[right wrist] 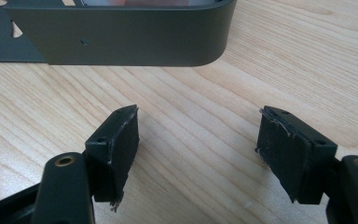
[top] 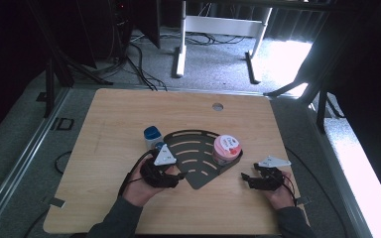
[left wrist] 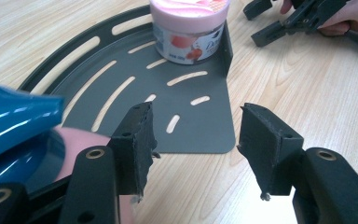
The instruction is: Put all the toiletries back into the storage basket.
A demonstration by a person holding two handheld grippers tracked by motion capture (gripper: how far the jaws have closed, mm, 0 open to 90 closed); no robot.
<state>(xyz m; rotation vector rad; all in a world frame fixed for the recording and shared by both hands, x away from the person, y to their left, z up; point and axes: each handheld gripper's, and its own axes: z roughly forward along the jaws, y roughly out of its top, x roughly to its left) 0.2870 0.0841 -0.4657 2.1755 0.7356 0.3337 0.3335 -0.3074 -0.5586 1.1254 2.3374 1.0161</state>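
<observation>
Two grippers w/ jaws apart, nothing held, by a dark fan-shaped tray on a wood table.

The tray (top: 198,158) lies near the middle of the table (top: 119,114), a bit toward the person's edge. A pink tub (top: 226,148) sits in the tray's right corner, against its low wall. A blue-lid jar (top: 153,136) stands on the table just beside the tray's left edge. The left gripper (top: 181,175) is at the tray's near left side; its jaws are wide apart w/ nothing between them, and its own view looks over the tray's pointed corner to the tub (left wrist: 189,28). The right gripper (top: 244,177) rests near the table's front right, close to the tray's right wall (right wrist: 121,35) but not touching; jaws open, only bare wood between them.
</observation>
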